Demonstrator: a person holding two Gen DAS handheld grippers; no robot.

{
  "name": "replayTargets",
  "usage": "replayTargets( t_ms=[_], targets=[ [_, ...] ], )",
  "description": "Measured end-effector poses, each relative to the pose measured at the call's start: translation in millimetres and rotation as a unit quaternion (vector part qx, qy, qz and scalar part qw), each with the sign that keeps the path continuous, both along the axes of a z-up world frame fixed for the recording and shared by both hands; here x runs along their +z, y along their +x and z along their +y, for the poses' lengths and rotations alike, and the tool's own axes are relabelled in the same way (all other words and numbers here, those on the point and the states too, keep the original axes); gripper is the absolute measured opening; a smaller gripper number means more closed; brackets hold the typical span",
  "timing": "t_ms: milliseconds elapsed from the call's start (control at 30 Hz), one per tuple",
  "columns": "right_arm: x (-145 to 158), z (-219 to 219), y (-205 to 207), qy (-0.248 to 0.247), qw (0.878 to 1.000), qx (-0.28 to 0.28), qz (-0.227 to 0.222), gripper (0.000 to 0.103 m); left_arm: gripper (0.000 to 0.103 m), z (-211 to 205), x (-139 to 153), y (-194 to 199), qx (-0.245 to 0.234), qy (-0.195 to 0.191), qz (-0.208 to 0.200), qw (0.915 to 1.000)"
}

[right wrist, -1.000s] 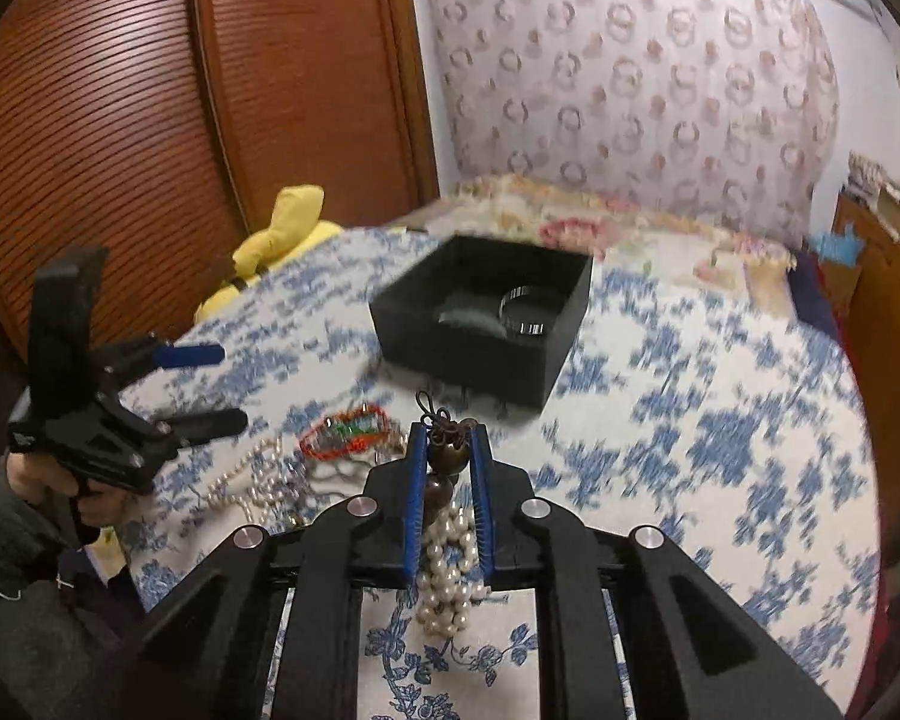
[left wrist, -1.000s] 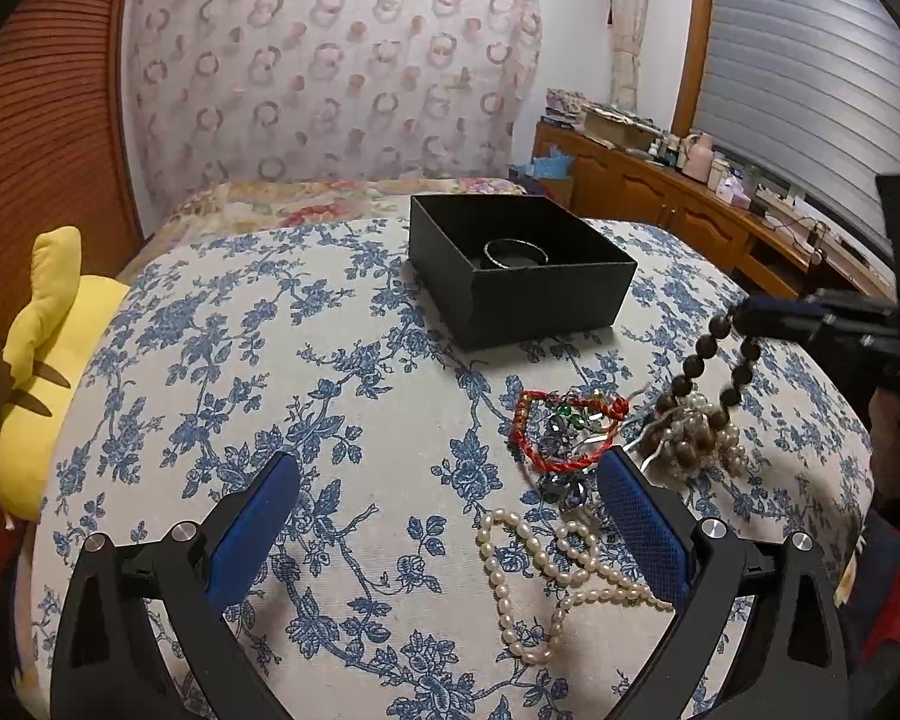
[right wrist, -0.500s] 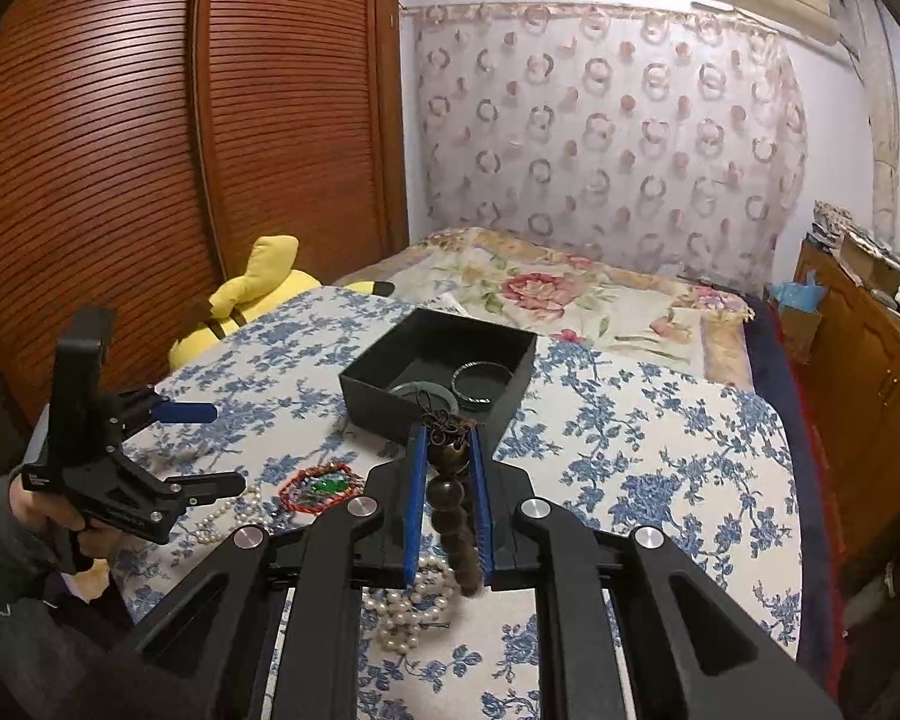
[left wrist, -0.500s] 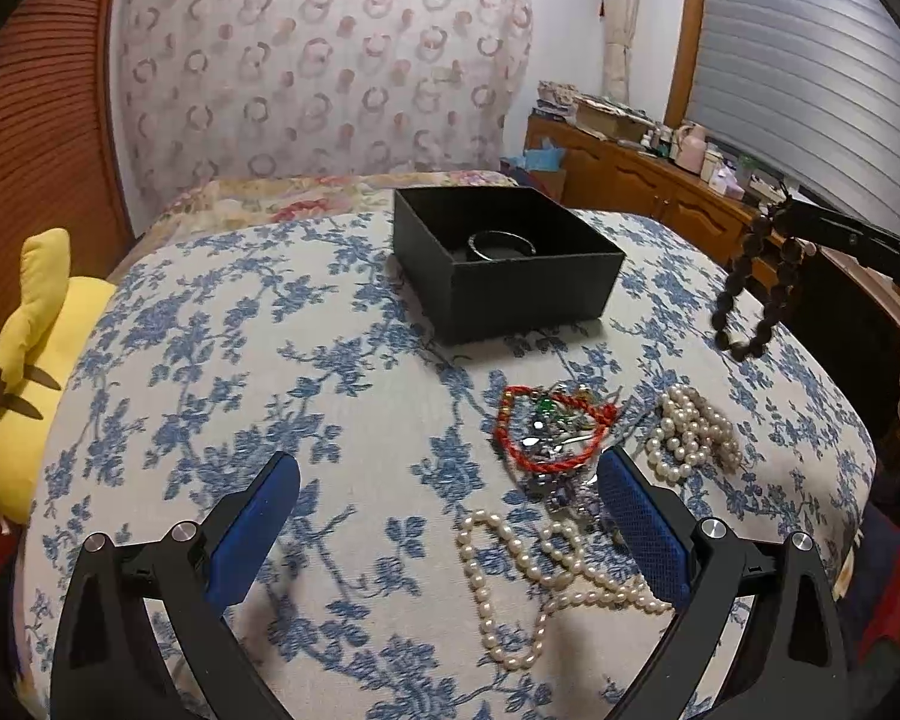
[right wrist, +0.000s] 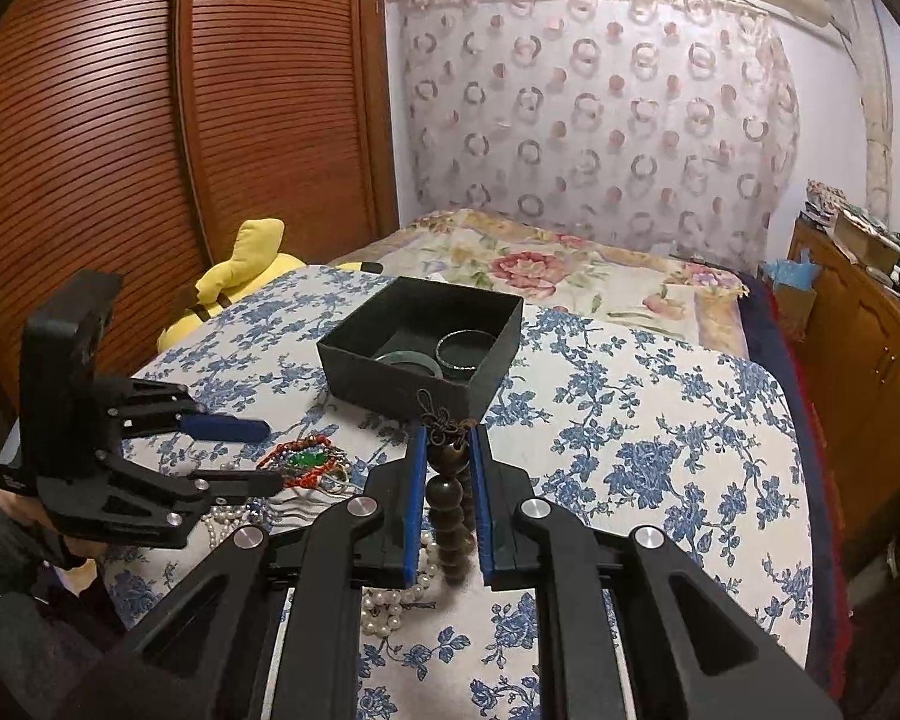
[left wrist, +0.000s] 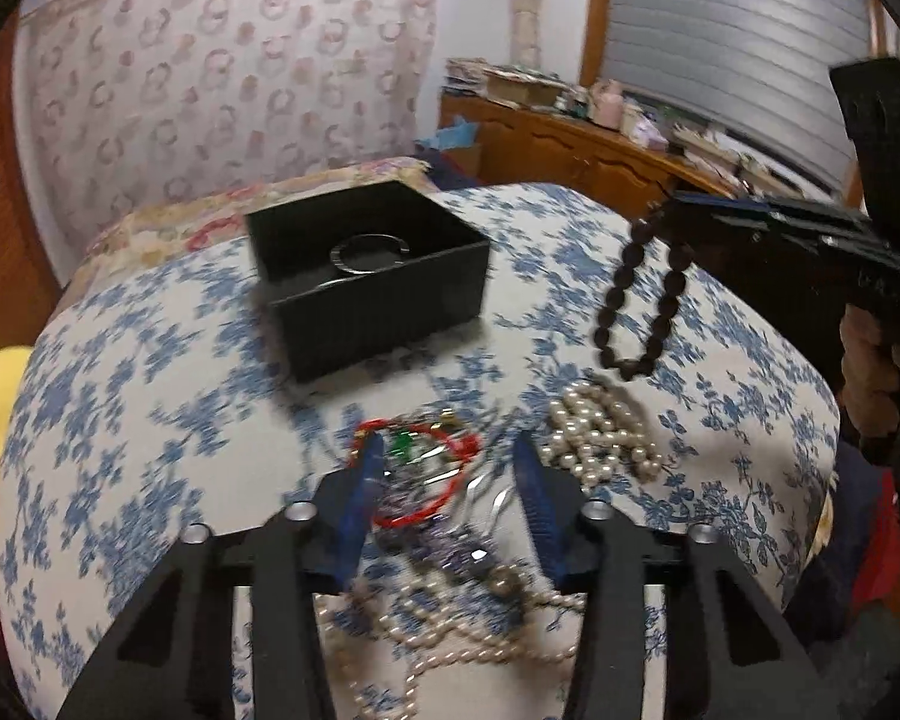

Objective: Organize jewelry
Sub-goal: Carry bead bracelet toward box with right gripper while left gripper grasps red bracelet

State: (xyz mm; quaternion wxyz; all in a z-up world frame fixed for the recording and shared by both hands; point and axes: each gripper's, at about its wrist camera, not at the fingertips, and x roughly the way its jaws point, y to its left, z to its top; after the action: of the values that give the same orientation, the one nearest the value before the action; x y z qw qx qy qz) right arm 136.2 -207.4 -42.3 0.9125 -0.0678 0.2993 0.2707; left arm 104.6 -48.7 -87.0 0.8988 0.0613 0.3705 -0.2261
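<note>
**Left claw narrows over the red bracelet**

Half a second on, the left claw (left wrist: pixel 450 483) has narrowed but remains open and empty, straddling the red bracelet (left wrist: pixel 426 480). The right claw (right wrist: pixel 447 468) still clamps the dark bead bracelet (left wrist: pixel 636 306), dangling right of the black box (left wrist: pixel 378 294).

2 wrist fisheyes, low, near, facing bed; share black box (left wrist: pixel 366 276).
</note>
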Motion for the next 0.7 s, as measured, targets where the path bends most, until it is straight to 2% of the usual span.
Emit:
replayTargets(
  t_ms=[100, 333, 433, 467, 567, 700],
  targets=[
    [-2.9, -3.0, 0.5, 0.001, 1.0, -0.003, 0.003, 0.016, 0.025, -9.7, -4.9, 8.1, -0.009, 0.007, 0.012, 0.9999],
    [-6.0, -5.9, 0.9, 0.0, 1.0, -0.006, 0.005, 0.016, 0.022, -22.5, -15.4, 18.3, -0.008, 0.045, 0.022, 0.9987],
    [-6.1, -6.0, 0.8, 0.001, 1.0, -0.006, 0.005, 0.016, 0.012, -23.9, -17.7, 20.6, -0.002, 0.06, 0.021, 0.998],
    [-6.3, -6.3, 0.4, 0.001, 1.0, -0.005, 0.004, 0.016, 0.007, -23.0, -17.0, 20.8, -0.004, 0.055, 0.022, 0.9982],
    [-6.0, -5.6, -0.5, 0.001, 1.0, -0.003, 0.003, 0.016, 0.007, -18.8, -10.2, 18.8, -0.002, 0.045, 0.014, 0.9989],
    [-2.5, -0.8, -1.1, 0.001, 1.0, 0.001, -0.001, 0.016, 0.007, -3.4, 10.0, 16.9, 0.006, 0.005, -0.002, 1.0]
  ],
)
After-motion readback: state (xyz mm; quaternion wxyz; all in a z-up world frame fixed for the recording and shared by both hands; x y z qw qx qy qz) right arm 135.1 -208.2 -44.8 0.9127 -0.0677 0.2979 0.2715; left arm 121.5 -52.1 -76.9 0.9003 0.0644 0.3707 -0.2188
